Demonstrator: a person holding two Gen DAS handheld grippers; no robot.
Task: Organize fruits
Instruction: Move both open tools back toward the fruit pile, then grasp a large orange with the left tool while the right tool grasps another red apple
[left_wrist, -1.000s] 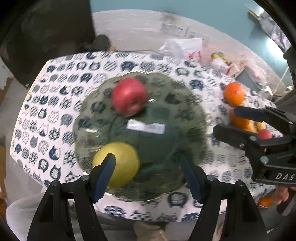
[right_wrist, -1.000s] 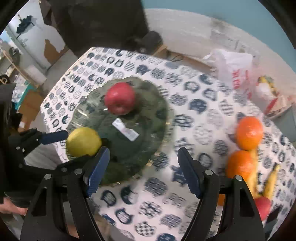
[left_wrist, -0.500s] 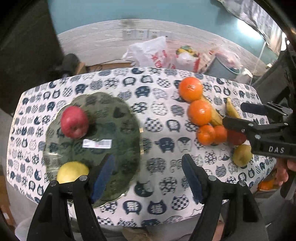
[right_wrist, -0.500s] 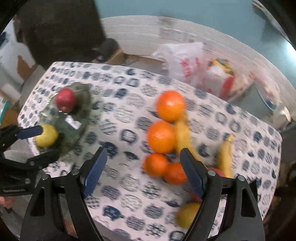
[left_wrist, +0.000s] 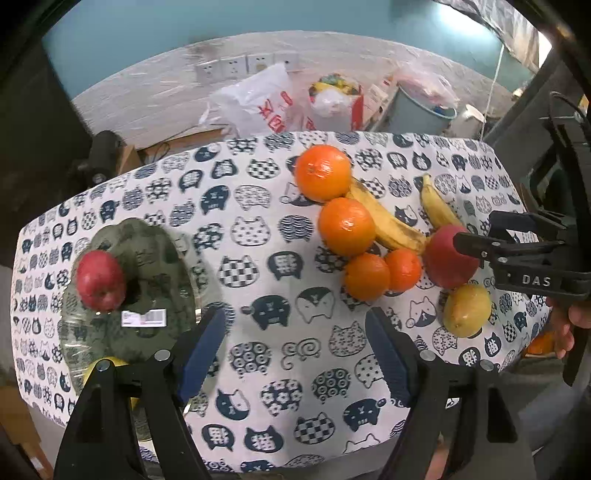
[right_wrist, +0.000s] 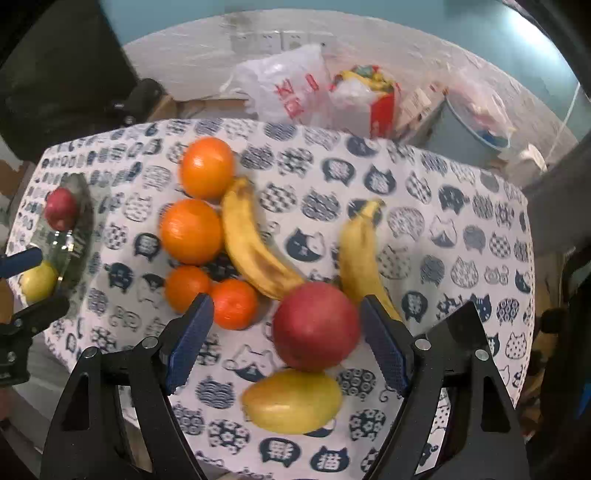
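The right gripper (right_wrist: 286, 345) points steeply down with its jaws spread wide and nothing pinched; they have just been opening, then held. A red apple (right_wrist: 316, 325) lies on the cloth between its blue pads (right_wrist: 190, 341), nearer the right one, with clear gaps either side. The left gripper (left_wrist: 297, 356) is also tilted steeply down, spread and empty, its jaws just opened further, over bare cat-print tablecloth (left_wrist: 258, 266) between the plate and the fruit pile (a bit of the person's hand (left_wrist: 570, 325) shows behind the right tool).

The cloth covers a table (right_wrist: 461, 229) standing before a pale wall with sockets. Behind it sit plastic bags (right_wrist: 288, 88) and a grey bin (right_wrist: 469, 136).

Around the apple: a yellow-green pear (right_wrist: 291, 402) just below it, two bananas (right_wrist: 251, 240), two large oranges (right_wrist: 192, 230) and two small ones (right_wrist: 234, 302), all bunched together. Well apart at left, a glass plate (left_wrist: 159, 280) holds a second red apple (left_wrist: 100, 280) and a yellow fruit (right_wrist: 37, 282).
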